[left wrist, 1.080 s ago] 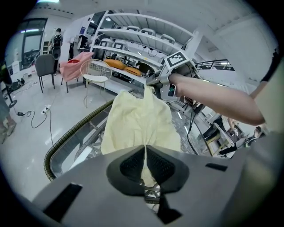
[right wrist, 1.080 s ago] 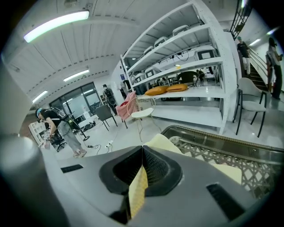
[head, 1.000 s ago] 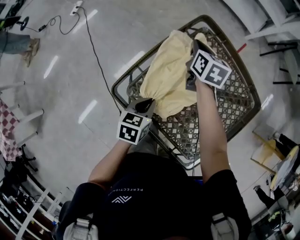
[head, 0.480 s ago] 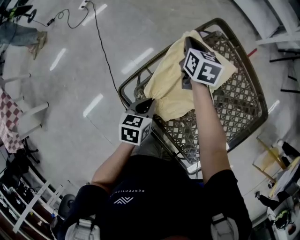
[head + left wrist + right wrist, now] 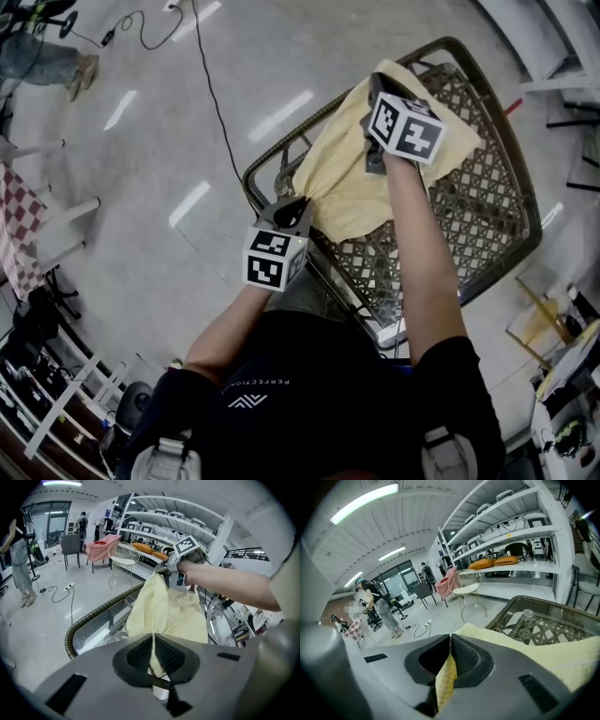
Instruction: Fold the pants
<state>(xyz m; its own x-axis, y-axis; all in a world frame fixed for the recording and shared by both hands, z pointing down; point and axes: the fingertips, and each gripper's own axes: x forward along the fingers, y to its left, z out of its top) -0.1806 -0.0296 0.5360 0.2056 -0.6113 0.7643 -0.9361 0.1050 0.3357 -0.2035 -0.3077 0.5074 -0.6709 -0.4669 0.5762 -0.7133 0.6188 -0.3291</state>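
Observation:
Pale yellow pants [image 5: 349,164] hang stretched between my two grippers over a wicker table with a glass top [image 5: 483,211]. My left gripper [image 5: 298,204] is shut on the near end of the cloth, which bunches between its pads [image 5: 152,641]. My right gripper [image 5: 373,89] is shut on the far end, and a fold of yellow pants [image 5: 446,679] shows pinched in its jaws. In the left gripper view the pants [image 5: 166,613] drape down from the right gripper [image 5: 164,568] toward me, above the table's woven rim [image 5: 91,616].
A black cable [image 5: 211,89] runs across the shiny floor left of the table. White shelving [image 5: 520,522], chairs [image 5: 466,590] and a standing person [image 5: 377,604] are farther off. A checked cloth [image 5: 14,234] lies at the left edge.
Both grippers have sunk a little with the pants still held, the right one more. The cloth now spreads lower over the table.

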